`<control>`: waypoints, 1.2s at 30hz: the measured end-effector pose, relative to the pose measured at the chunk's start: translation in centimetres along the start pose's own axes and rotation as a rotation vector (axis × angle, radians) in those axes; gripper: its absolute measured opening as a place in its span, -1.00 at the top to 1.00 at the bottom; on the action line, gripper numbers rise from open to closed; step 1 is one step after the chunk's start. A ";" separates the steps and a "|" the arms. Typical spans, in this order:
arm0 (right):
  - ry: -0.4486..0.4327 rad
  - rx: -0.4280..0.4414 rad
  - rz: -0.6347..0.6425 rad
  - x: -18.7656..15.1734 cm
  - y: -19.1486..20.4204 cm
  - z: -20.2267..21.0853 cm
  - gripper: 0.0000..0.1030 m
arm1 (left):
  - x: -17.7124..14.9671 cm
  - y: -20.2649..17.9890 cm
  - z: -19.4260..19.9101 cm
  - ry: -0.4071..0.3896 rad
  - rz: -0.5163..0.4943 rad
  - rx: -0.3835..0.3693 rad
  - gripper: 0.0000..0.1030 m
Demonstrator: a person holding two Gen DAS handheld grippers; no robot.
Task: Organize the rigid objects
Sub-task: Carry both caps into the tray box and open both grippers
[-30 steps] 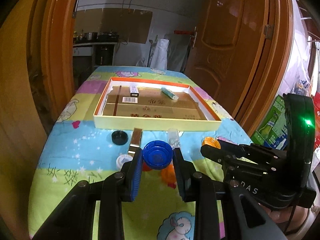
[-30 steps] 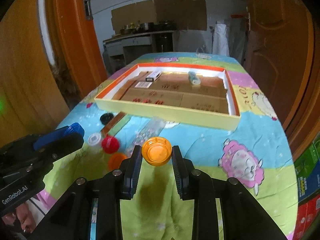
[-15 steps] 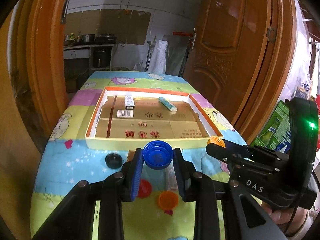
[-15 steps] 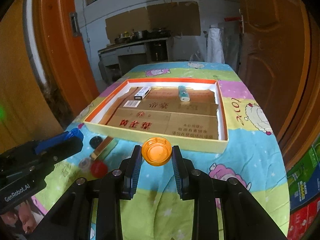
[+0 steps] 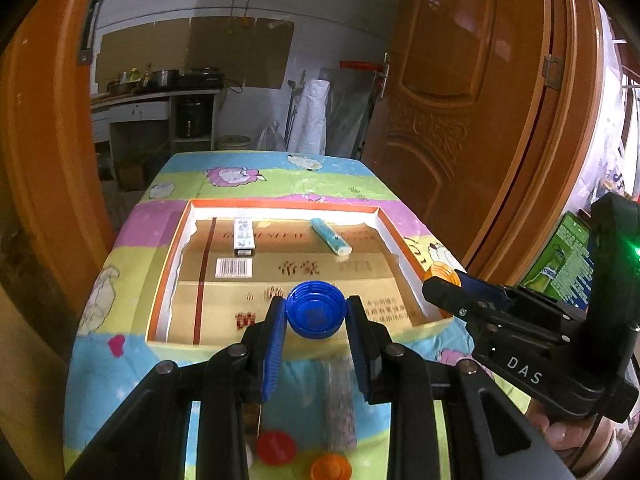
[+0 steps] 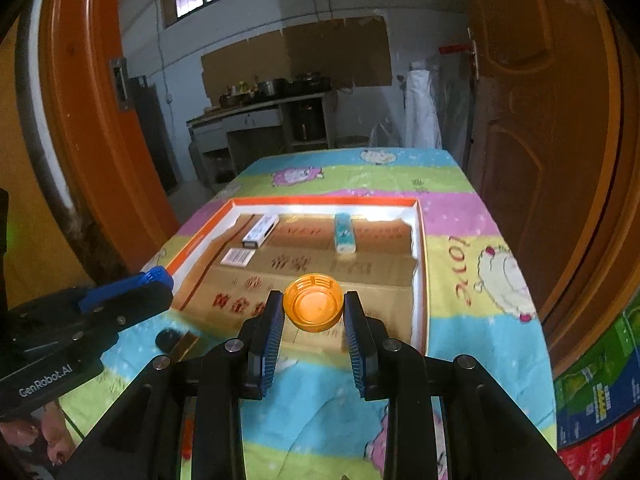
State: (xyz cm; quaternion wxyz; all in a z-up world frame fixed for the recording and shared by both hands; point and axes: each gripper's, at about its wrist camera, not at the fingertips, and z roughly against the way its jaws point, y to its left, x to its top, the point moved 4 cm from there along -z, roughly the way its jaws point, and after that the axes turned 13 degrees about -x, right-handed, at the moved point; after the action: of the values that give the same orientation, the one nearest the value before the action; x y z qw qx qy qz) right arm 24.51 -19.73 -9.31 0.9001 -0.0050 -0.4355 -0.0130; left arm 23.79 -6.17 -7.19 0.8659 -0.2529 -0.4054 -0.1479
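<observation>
Left gripper (image 5: 316,318): jaws clenched on a blue cap (image 5: 315,311), open side facing the camera, held in the air over the near wall of the tray (image 5: 172,256). Right gripper (image 6: 314,312): jaws clenched on an orange cap (image 6: 313,302), also open side to camera, held over the near part of the tray floor.

Tray: shallow, orange-rimmed, white inner walls, lined with flattened brown cardboard bearing a barcode label (image 5: 234,268). It sits on a desk (image 6: 460,240) covered with a striped cartoon cloth. Inside, at the far end: a small white box (image 5: 244,235) on the left and a pale blue tube (image 5: 331,236) on the right, well apart from each other. The middle and near part of the tray floor show only cardboard.

On the desk, camera side of the tray: a red cap (image 5: 276,446) and a second orange cap (image 5: 331,467) close together, and a clear speckled strip (image 5: 340,404) lying lengthwise toward the tray. From the right wrist, a black cap (image 6: 168,338) lies just beside a brown strip (image 6: 186,345), near the tray's front left corner.

Each gripper shows in the other's view, side by side and apart. Orange doors stand on both sides of the desk; a kitchen counter with pots lies beyond the far end.
</observation>
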 end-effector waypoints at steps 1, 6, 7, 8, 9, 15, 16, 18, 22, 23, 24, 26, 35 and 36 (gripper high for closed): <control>-0.004 -0.002 -0.002 0.5 -0.1 -0.3 0.40 | 0.5 0.1 -0.3 -0.001 -0.002 -0.001 0.40; -0.014 -0.009 -0.013 1.9 -0.8 -1.4 0.40 | 2.7 0.4 -1.8 -0.015 -0.007 0.004 0.41; -0.015 -0.011 -0.016 2.1 -0.9 -1.7 0.40 | 3.0 0.4 -2.0 -0.017 -0.010 0.005 0.41; -0.015 -0.014 -0.019 2.5 -1.1 -2.0 0.40 | 3.4 0.4 -2.3 -0.019 -0.013 0.007 0.41; -0.016 -0.016 -0.022 2.6 -1.3 -2.3 0.40 | 3.9 0.4 -2.7 -0.020 -0.017 0.007 0.41; -0.006 -0.035 -0.032 4.1 -2.1 -4.2 0.40 | 6.0 1.0 -5.1 -0.008 -0.022 0.005 0.41; -0.001 -0.041 -0.032 4.4 -2.2 -4.7 0.40 | 6.2 1.0 -5.5 -0.004 -0.022 0.005 0.41; 0.013 -0.061 -0.028 4.8 -2.5 -5.6 0.40 | 6.7 1.3 -6.4 0.005 -0.023 0.008 0.41; 0.046 -0.097 -0.030 5.8 -3.1 -7.6 0.40 | 7.5 2.1 -8.2 0.027 -0.015 0.023 0.41; 0.058 -0.099 -0.034 6.1 -3.4 -8.2 0.40 | 7.7 2.3 -8.5 0.033 -0.012 0.026 0.41; 0.066 -0.099 -0.036 6.3 -3.6 -8.7 0.40 | 7.9 2.6 -9.1 0.042 -0.004 0.033 0.41; 0.092 -0.097 -0.036 6.6 -3.8 -9.8 0.40 | 8.0 3.1 -9.8 0.054 0.002 0.041 0.41; 0.198 -0.095 0.004 6.5 -3.3 -14.3 0.40 | 8.2 5.5 -14.4 0.149 0.050 0.064 0.41; 0.205 -0.096 0.010 6.4 -3.2 -14.6 0.40 | 8.1 5.7 -14.8 0.157 0.053 0.065 0.41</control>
State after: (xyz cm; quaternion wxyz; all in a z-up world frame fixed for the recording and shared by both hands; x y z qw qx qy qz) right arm 39.83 -23.31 -13.35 0.9387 -0.0488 -0.3401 -0.0300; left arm 40.73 -10.12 -10.73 0.9064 -0.2231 -0.3338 -0.1311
